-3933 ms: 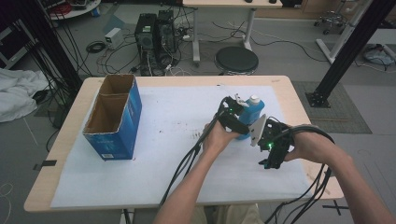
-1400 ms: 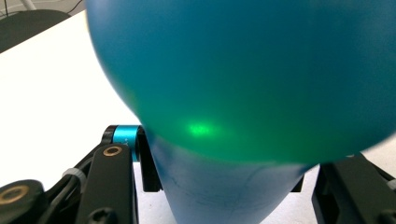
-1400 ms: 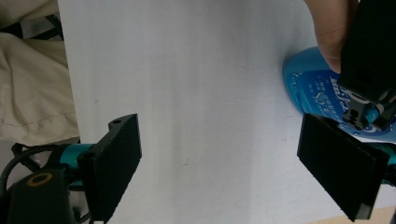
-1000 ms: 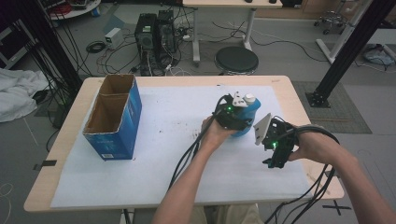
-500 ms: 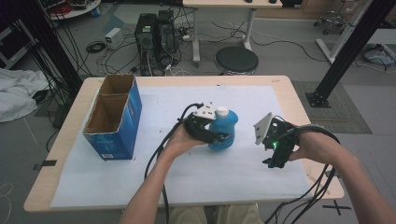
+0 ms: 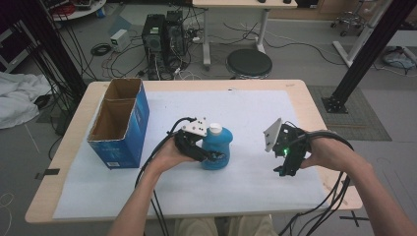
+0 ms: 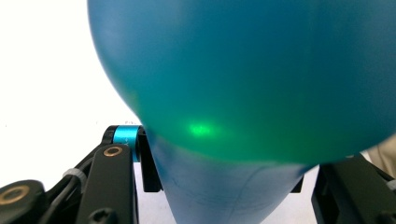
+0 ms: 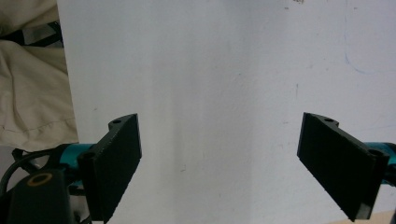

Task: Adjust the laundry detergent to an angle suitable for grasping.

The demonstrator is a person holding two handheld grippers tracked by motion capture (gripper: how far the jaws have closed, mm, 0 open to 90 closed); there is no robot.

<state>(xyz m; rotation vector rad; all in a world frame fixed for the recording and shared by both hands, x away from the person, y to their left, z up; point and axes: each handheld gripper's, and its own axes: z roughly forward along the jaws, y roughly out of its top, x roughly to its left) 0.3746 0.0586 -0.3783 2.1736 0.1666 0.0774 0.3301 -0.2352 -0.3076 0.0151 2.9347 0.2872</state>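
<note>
Blue bottle [image 6: 215, 147] is travelling left toward the box [image 6: 119, 123], clamped in your left gripper [image 6: 209, 155]; your right gripper [image 6: 282, 170] is hanging wide.

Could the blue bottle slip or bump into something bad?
It might. The left hand-held gripper pinches the blue bottle around its round, smooth body, so it could slide out. The blue cardboard box stands close on that side and might get bumped. The right hand-held gripper is open, holding nothing, too far to catch it.

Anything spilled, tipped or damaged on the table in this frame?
Nothing stands out. The blue bottle is upright with its white cap on, clamped by the left gripper; the cardboard box stands open; the right gripper is empty.
</note>
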